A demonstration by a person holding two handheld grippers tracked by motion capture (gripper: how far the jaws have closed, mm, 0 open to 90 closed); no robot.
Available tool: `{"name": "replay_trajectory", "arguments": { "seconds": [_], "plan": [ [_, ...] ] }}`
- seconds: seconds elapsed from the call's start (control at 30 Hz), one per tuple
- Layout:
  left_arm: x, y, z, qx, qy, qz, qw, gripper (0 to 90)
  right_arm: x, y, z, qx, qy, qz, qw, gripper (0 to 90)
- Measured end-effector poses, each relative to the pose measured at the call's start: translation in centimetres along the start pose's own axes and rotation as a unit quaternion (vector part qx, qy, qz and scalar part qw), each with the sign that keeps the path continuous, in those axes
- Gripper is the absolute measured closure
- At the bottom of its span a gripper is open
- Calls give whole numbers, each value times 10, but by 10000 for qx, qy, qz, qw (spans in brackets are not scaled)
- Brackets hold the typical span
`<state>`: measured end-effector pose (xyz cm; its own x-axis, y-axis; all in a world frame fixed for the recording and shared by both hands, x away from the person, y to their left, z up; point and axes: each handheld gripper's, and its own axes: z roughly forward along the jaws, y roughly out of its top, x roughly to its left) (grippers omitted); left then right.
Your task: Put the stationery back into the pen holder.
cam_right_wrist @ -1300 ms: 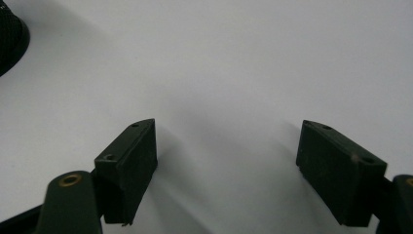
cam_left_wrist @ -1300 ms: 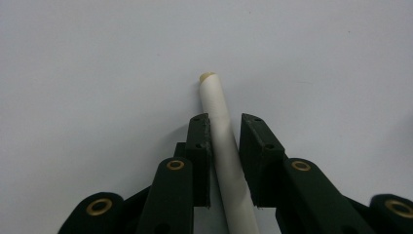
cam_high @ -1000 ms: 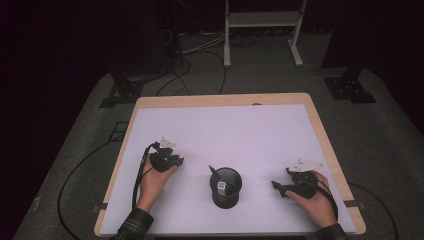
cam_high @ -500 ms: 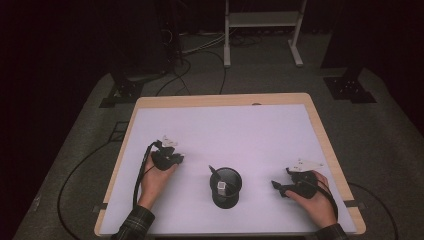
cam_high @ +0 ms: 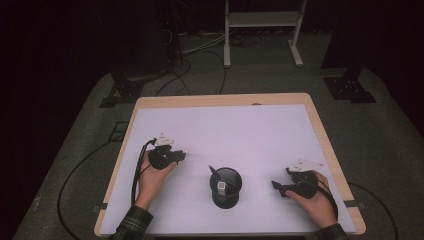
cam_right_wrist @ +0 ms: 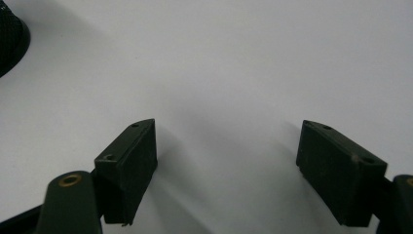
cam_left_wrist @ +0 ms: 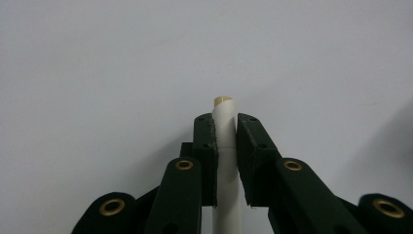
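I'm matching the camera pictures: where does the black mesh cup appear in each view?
High view: black mesh cup at low centre of the table.
Right gripper view: top left corner.
Left gripper view: the jaws clamp a white stick.
Shared landmark: that white table.

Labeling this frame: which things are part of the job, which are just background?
In play:
- white pen, clamped in left gripper
- black mesh cup
- right gripper, open, idle

Background:
- table
- floor cables
- white rack

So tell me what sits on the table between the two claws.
A black mesh cup stands between the left claw and right claw, seen in the high view.
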<state>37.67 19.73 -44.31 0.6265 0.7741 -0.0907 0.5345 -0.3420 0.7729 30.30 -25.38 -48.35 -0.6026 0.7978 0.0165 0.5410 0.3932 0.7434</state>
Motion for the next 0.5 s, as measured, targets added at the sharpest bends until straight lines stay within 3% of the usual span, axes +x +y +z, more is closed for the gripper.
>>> {"name": "replay_trajectory", "arguments": {
  "seconds": [0.13, 0.27, 0.3, 0.47, 0.5],
  "plan": [
    [-1, 4, -9, -266, -211, -104, 9994, 788, 0, 0, 0, 0, 2, 3, 10000, 215],
    [-3, 8, -17, -463, -290, -96, 9985, 788, 0, 0, 0, 1, 4, 4, 10000, 215],
    [-4, 11, -23, -617, -363, -85, 9974, 788, 0, 0, 0, 0, 4, 2, 10000, 215],
    [-9, 18, -33, -883, -562, -51, 9945, 788, 0, 0, 0, 4, 5, -3, 10000, 215],
    [-12, 22, -38, -1013, -684, -48, 9925, 788, 0, 0, 0, 4, 5, -2, 10000, 215]
  ]
}}
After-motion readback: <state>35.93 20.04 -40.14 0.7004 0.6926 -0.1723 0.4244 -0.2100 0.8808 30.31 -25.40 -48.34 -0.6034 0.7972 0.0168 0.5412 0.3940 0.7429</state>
